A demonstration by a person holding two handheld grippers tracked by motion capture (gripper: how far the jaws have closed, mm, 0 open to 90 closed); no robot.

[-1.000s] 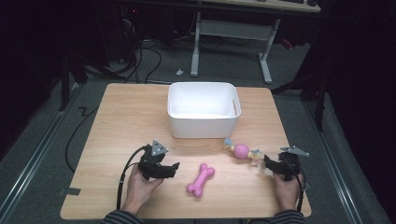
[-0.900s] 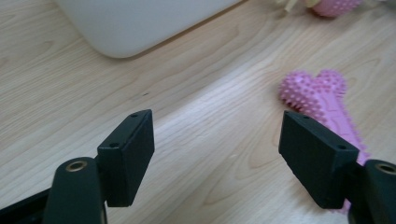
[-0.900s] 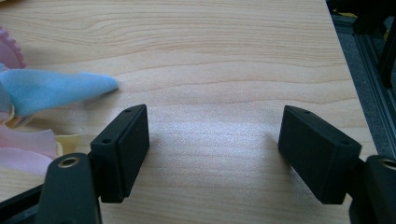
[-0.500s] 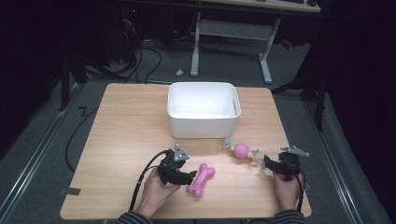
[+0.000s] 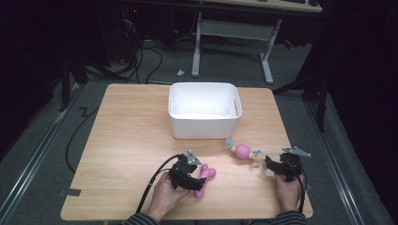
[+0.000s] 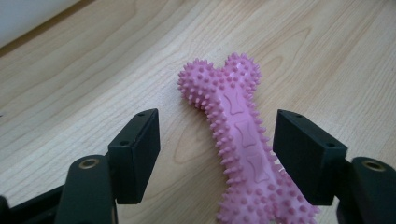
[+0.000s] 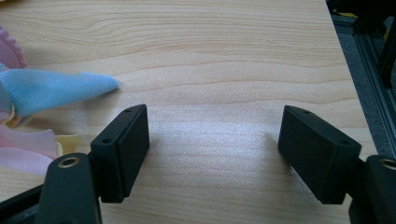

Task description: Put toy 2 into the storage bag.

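A spiky pink bone toy lies on the wooden table near its front edge. My left gripper straddles the bone. Its jaws have just been closing, with the bone between them; the left pad still stands apart from it, and the right pad is at the spikes. A pink ball toy with cloth tails lies to the right. My right gripper rests on the table just right of it, open and with nothing between its fingers. The toy's blue tail lies left of the right gripper's jaws.
A white plastic bin stands at the back middle of the table, apparently with nothing in it. Bare wood stretches over the left half. The table's right edge runs close to my right gripper. Cables and a desk frame are on the floor beyond.
My left hand has moved right across the table to the pink bone, and its jaws now stand on either side of it. The right hand has stayed in place.
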